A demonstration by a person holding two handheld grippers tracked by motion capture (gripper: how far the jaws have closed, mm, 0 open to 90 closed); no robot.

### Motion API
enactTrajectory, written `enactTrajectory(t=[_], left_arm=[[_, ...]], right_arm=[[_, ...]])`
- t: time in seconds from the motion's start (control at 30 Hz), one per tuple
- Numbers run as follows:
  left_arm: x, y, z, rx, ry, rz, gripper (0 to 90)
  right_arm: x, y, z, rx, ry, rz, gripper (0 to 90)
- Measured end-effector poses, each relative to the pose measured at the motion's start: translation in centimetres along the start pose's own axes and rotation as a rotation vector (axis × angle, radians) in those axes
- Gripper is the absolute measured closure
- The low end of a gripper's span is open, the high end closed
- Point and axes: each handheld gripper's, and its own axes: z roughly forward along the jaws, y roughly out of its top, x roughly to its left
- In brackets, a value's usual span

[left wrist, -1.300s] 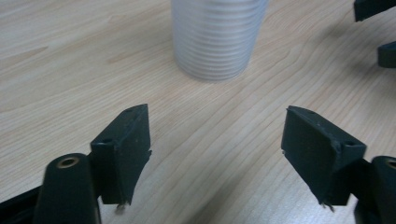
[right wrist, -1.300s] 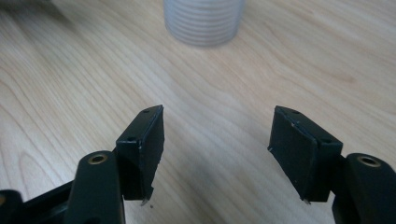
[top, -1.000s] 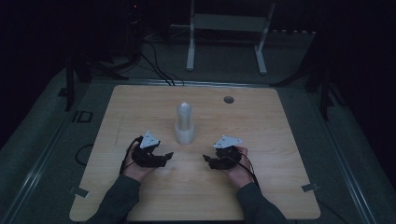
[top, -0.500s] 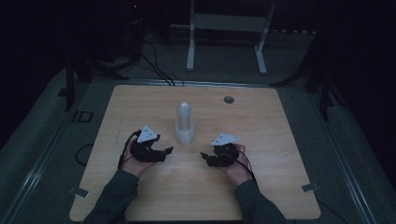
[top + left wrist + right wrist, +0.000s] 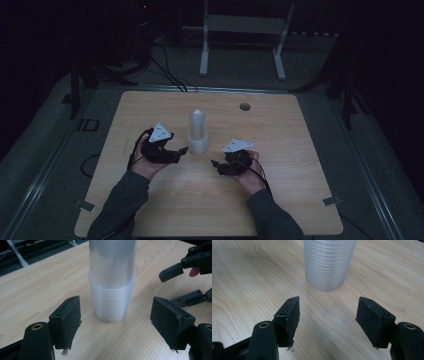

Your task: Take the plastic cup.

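In the high view, the left claw [image 5: 181,149] sits higher in the frame and closer to the cup stack [image 5: 197,132] than a second ago.

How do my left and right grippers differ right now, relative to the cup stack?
The left gripper sits closer: its jaw tip nearly reaches the base of the cup stack, while the right gripper stands clearly back. In the gripper views, the left gripper's jaws frame the stack's base; the right gripper's jaws stop short of it. Both are open, empty and aimed at the stack.
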Motion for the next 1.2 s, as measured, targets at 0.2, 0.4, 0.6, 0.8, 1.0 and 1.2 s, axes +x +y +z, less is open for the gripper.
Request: enactTrajectory(t=[0.2,0.4,0.6,0.8,1.0,1.2], left_arm=[[0.1,1.0,0.0,-0.011,0.0,0.01,24.1],[0.3,1.8,0.2,-0.019,-0.002,0.011,23.7],[0.6,2.5,0.4,-0.035,-0.005,0.006,22.6],[0.8,3.4,0.6,-0.044,-0.008,0.01,22.4],[0.9,4.3,1.1,-0.045,-0.013,0.014,22.4],[0.9,5.2,1.9,-0.054,-0.017,0.019,22.4]], right_arm=[[0.0,0.6,0.1,-0.012,0.004,-0.005,34.8],[0.2,1.3,0.4,-0.025,0.005,-0.012,34.4],[0.1,1.8,0.8,-0.037,0.007,-0.012,34.3],[0.0,2.4,1.2,-0.049,0.015,-0.008,34.3],[-0.3,2.8,1.5,-0.064,0.023,0.006,34.4],[-0.5,3.1,1.7,-0.074,0.022,0.003,37.0]])
